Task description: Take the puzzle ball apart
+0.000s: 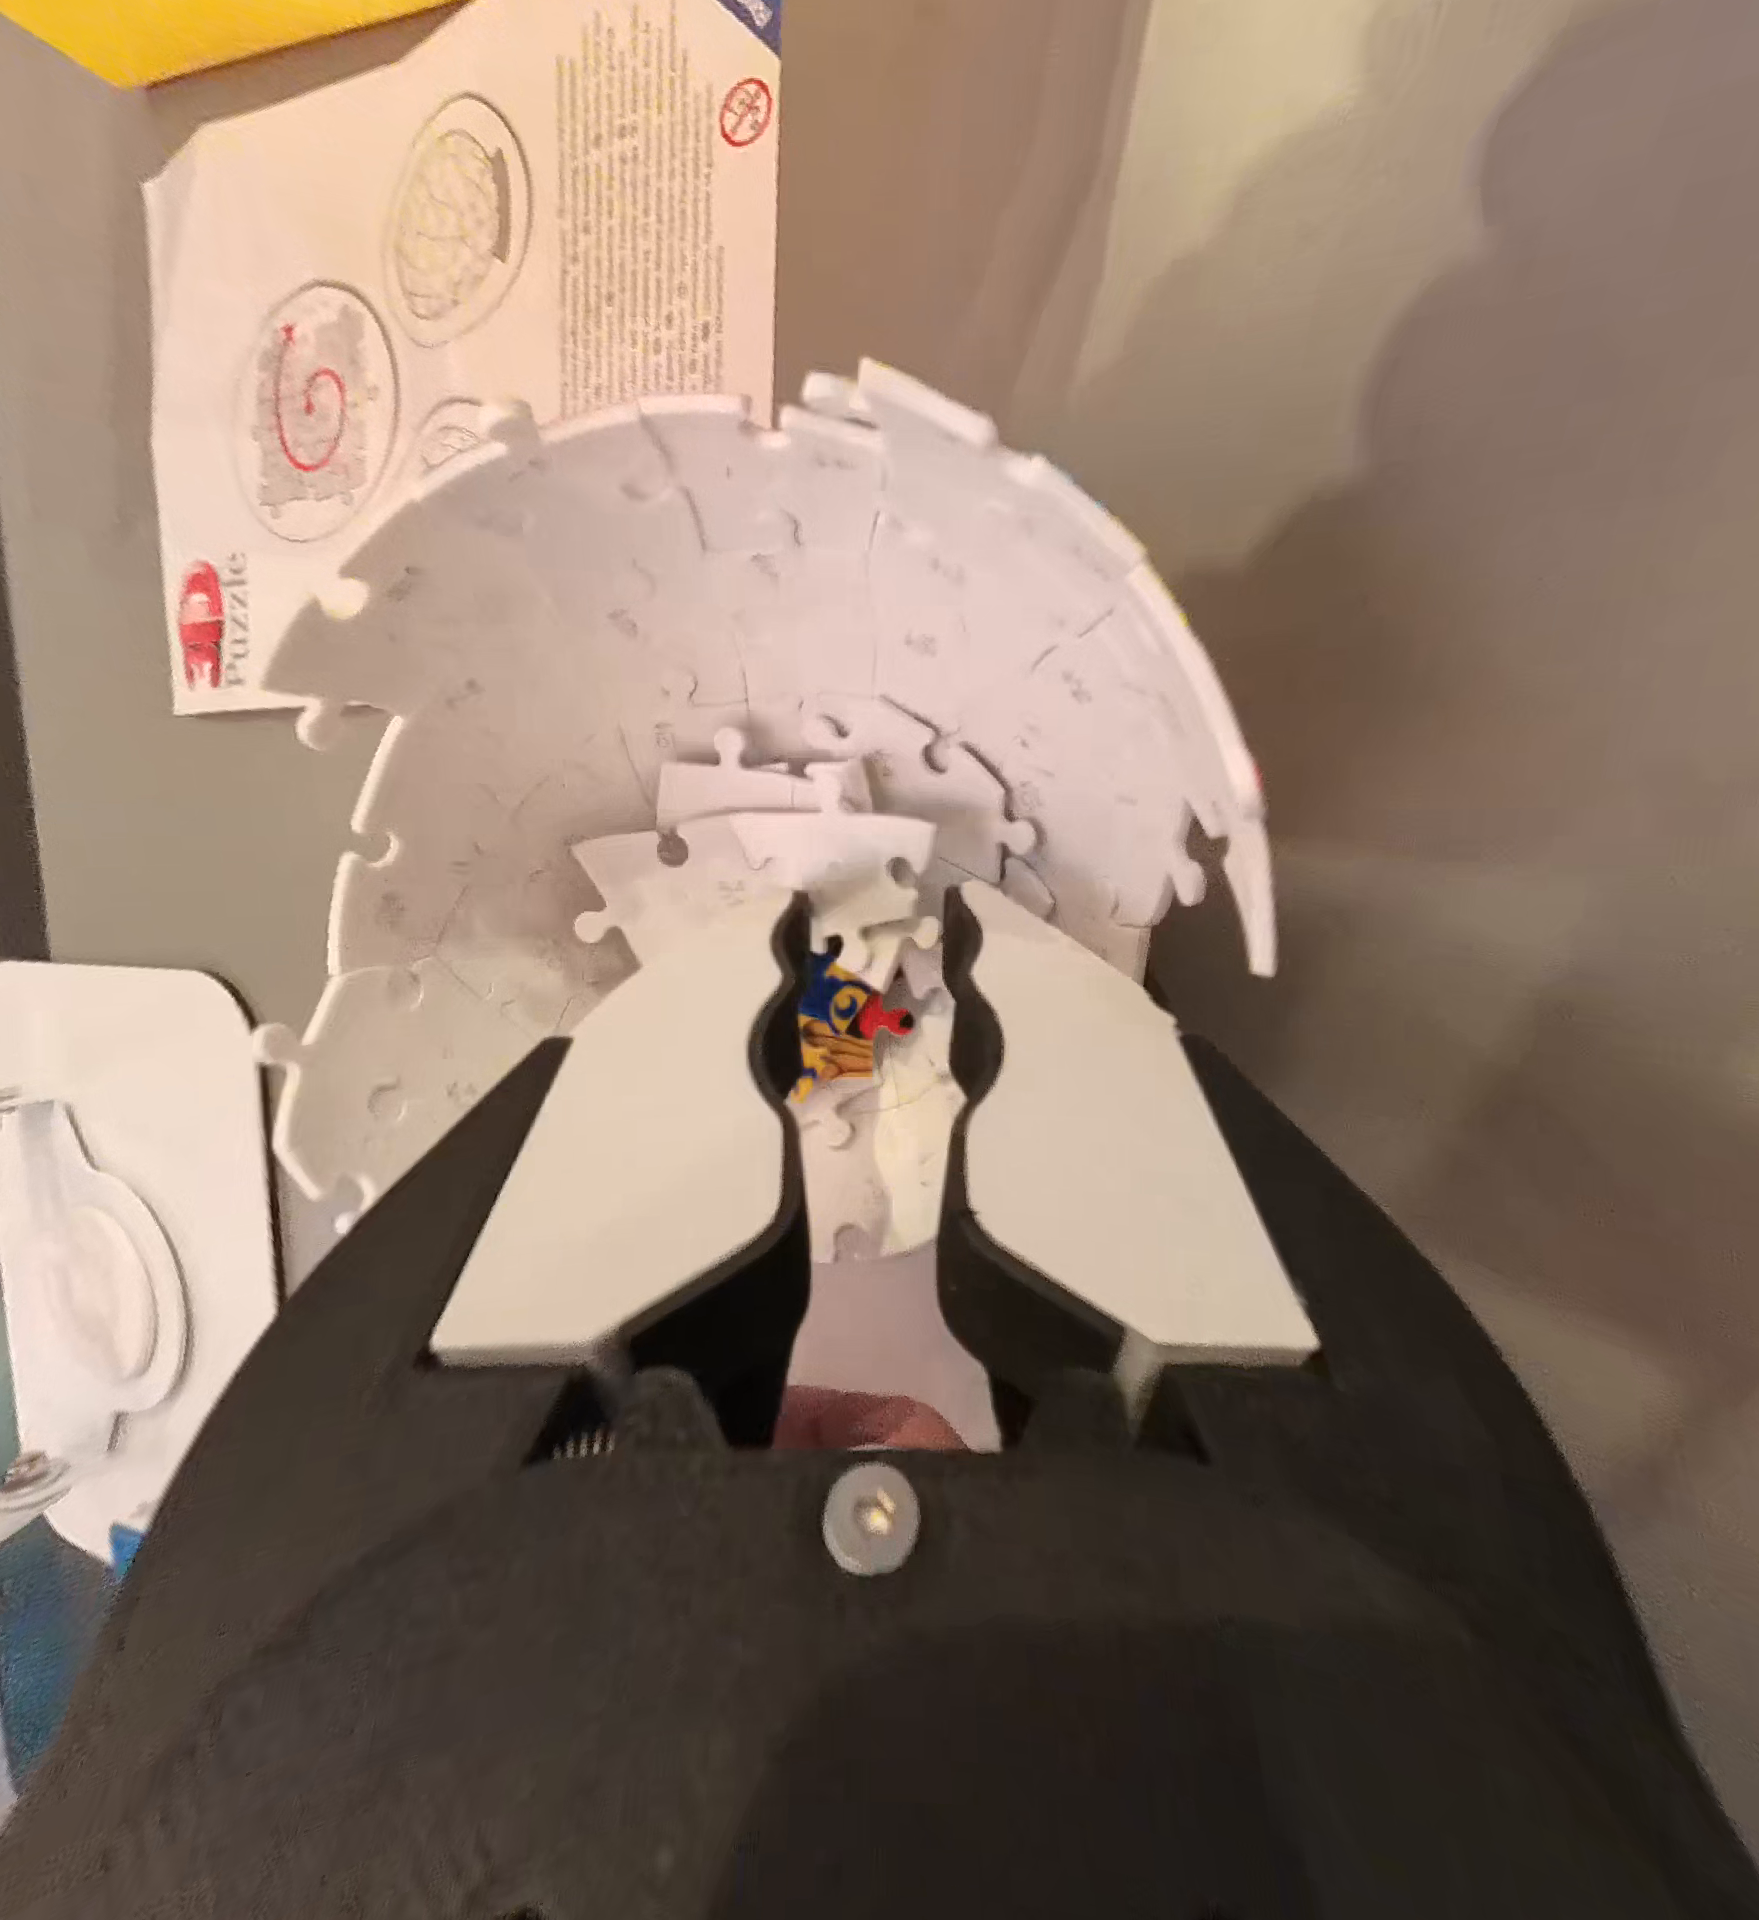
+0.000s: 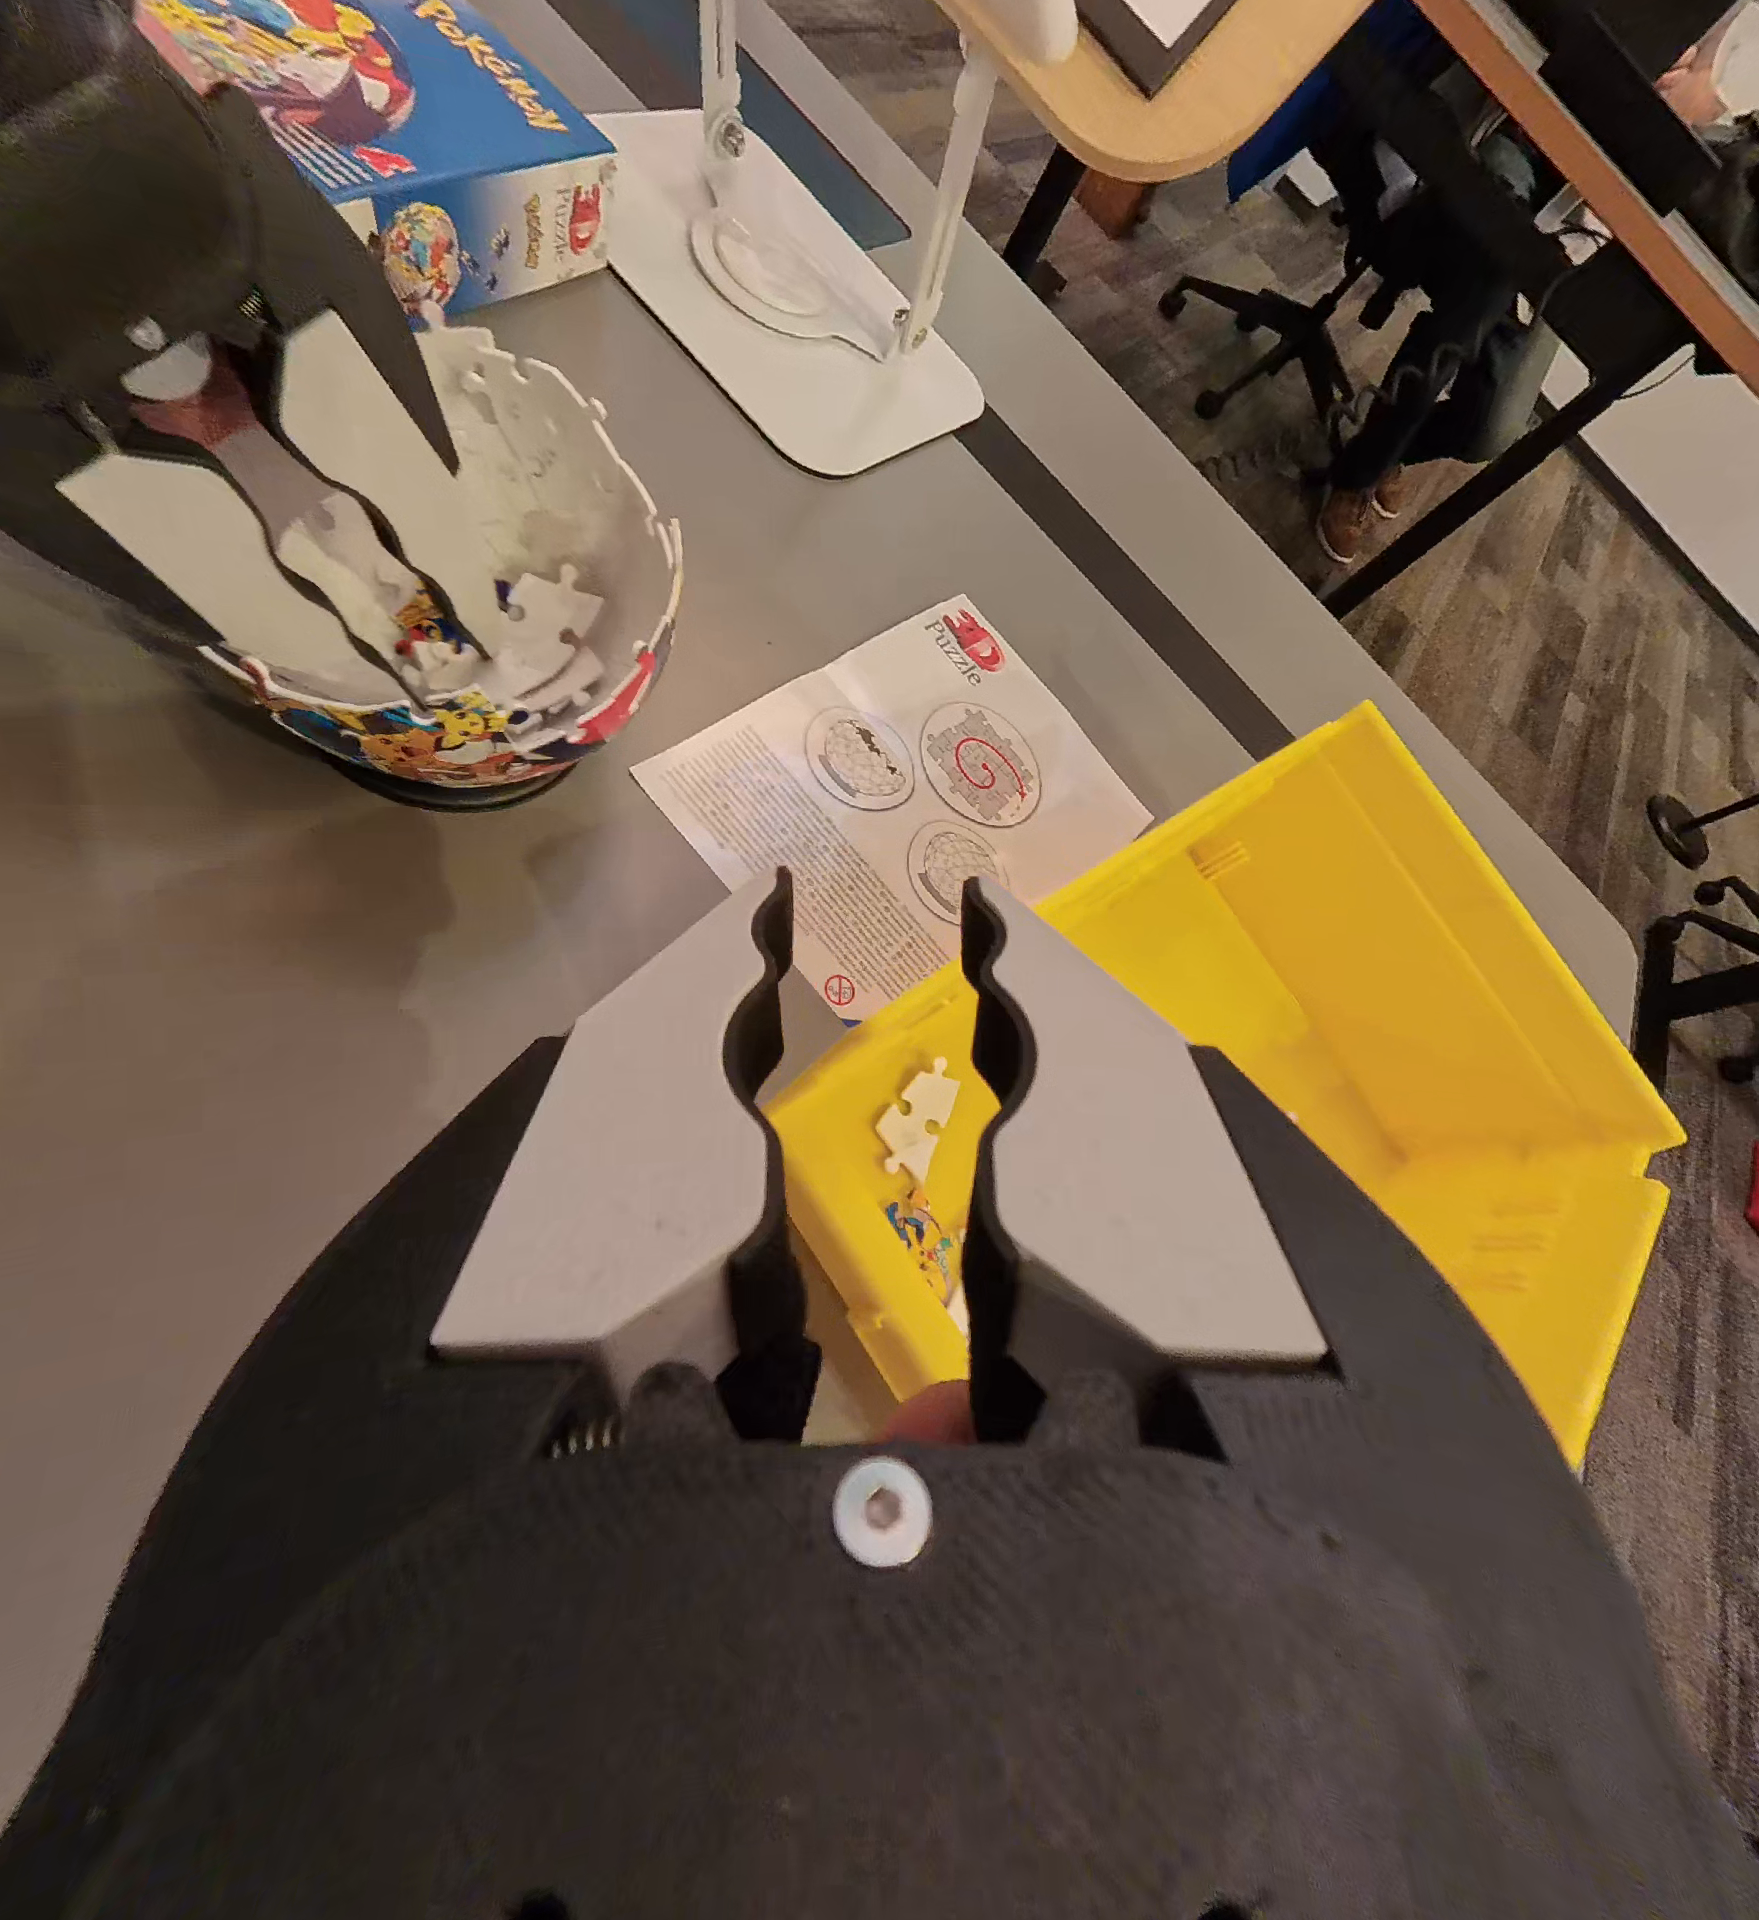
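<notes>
While printed leaflet (image 2: 885, 790) lies flat, box (image 2: 459, 156) stands.

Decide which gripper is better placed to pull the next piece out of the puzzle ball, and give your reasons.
Left. The left gripper already reaches inside the open ball, its tips among the loose pieces. The right gripper hangs open above the yellow bin, away from the ball.

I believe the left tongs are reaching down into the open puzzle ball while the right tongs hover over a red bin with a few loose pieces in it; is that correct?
Nearly: the bin is yellow, not red, as the right wrist view shows. The rest holds: the left tongs reach down into the open puzzle ball, and the right tongs hover over the bin, where a few loose pieces lie.
</notes>
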Motion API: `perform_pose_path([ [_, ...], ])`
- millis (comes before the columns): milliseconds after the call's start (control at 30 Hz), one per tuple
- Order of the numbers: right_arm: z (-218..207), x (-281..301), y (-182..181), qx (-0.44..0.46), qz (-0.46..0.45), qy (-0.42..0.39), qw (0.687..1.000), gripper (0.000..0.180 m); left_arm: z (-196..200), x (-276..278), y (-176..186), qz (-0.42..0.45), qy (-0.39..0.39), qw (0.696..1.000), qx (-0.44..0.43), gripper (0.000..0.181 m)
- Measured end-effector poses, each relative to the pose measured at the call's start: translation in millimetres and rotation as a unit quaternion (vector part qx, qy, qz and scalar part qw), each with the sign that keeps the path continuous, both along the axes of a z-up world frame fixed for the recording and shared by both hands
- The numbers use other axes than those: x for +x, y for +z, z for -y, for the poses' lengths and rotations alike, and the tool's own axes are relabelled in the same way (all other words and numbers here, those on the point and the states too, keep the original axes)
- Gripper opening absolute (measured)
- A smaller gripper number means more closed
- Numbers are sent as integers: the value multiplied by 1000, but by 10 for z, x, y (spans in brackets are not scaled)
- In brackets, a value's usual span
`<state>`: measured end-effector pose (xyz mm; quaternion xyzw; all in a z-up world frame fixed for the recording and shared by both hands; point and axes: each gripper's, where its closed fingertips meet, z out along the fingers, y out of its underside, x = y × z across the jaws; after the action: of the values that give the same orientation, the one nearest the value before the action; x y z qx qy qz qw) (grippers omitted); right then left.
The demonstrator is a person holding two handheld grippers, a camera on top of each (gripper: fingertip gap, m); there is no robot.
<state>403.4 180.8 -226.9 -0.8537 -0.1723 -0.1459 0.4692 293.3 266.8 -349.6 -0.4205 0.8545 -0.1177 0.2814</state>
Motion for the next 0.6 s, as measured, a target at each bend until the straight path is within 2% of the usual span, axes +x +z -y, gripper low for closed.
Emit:
perform_pose_path([
  [267,-5,-96,33,10,-28,21,999,29,-27,40,206,57,16,998,-36,5],
  [467,-79,-458,-54,-4,-89,82,993,30,0,-18,399,109,33,986,-122,4],
  [600,-226,-757,-120,-10,-121,129,984,36,108,-72,681,162,11,962,-219,4],
])
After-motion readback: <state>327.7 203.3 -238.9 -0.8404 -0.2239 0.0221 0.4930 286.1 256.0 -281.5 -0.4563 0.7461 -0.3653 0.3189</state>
